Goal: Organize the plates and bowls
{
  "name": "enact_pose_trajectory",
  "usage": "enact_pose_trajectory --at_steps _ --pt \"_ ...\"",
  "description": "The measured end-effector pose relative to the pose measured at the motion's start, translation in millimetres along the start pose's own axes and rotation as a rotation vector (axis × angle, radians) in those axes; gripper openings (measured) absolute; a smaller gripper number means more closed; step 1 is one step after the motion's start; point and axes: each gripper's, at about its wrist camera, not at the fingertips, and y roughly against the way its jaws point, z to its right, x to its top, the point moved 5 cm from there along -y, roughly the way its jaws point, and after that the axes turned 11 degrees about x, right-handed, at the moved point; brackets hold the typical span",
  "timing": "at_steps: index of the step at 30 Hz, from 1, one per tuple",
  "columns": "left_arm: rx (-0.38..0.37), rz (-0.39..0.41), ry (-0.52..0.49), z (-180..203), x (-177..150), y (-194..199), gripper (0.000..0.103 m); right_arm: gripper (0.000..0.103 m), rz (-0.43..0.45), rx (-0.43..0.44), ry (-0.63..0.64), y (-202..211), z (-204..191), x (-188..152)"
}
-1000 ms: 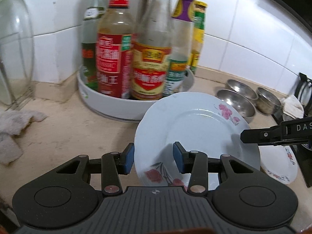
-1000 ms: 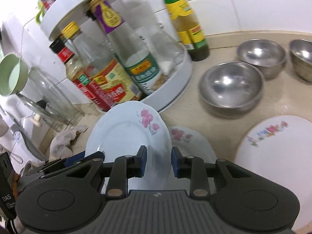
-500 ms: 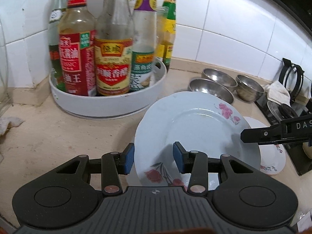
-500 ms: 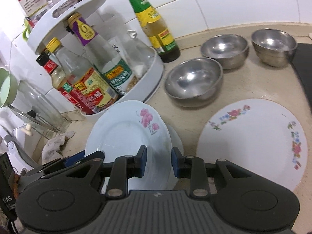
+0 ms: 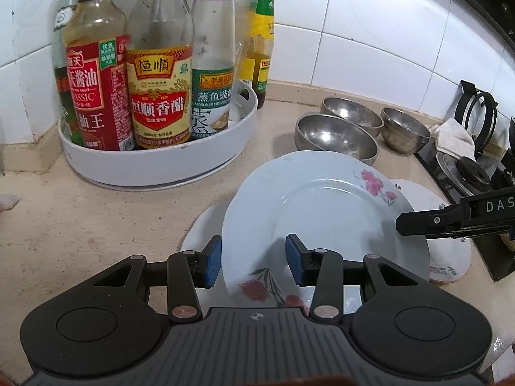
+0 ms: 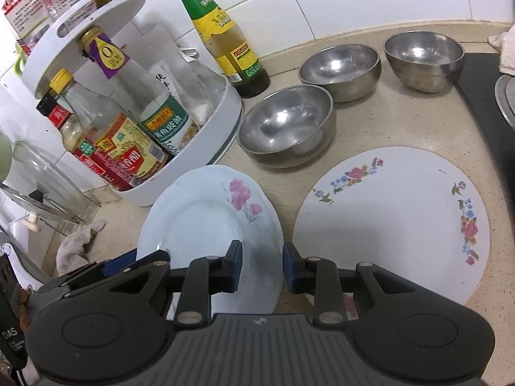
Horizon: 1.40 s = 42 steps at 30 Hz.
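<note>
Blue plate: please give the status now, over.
Left gripper and right gripper jaws straddle blue plate rim, clamp unclear. Plate tilted over small plate. Large floral plate beside it, apart.

Pale blue floral plate [image 5: 322, 212] tilted above counter; three steel bowls [image 6: 286, 125] behind.

White tiled wall [image 5: 370, 41] with grey grout across the top of both views. Beige speckled counter [image 5: 96, 212] below it. White two-tier bottle rack [image 6: 206, 148] at left against the wall. Black stove [image 5: 466, 173] at right edge. Rag [image 6: 77, 247] lower left. Even indoor light.
</note>
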Motion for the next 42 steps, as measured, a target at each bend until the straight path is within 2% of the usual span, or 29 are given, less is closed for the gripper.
enact_pose_trajectory --at_steps 13,16,21,27,31,34,37,42 --pt "0.003 -0.040 0.008 -1.3 -1.5 -21.1 0.050 0.028 -0.009 -0.039 0.008 -17.7 5.4 4.4" --pt "0.015 -0.046 0.005 -2.5 -0.7 -25.3 0.050 0.028 -0.013 -0.058 0.045 -23.1 2.0 6.5" --pt "0.054 -0.024 0.011 -12.4 4.7 -25.4 0.049 0.028 -0.034 -0.065 0.113 -35.0 -8.7 7.1" --pt "0.049 -0.021 0.013 -22.7 0.2 -17.5 0.048 0.029 -0.109 -0.063 0.150 -45.0 -11.5 1.3" --pt "0.061 0.028 0.034 -27.4 10.2 -5.5 0.048 0.030 -0.151 -0.086 0.251 -43.2 -25.5 -6.9" --pt "0.063 0.051 0.031 -27.0 15.7 -0.7 0.048 0.032 -0.138 -0.065 0.304 -37.3 -35.2 -11.0" --pt "0.045 0.058 0.015 -19.0 18.1 2.0 0.049 0.032 -0.096 -0.087 0.313 -30.5 -35.6 -8.7" --pt "-0.068 0.078 -0.068 14.7 23.6 7.6 0.058 0.032 -0.038 -0.151 0.225 -8.1 -14.4 -4.9"
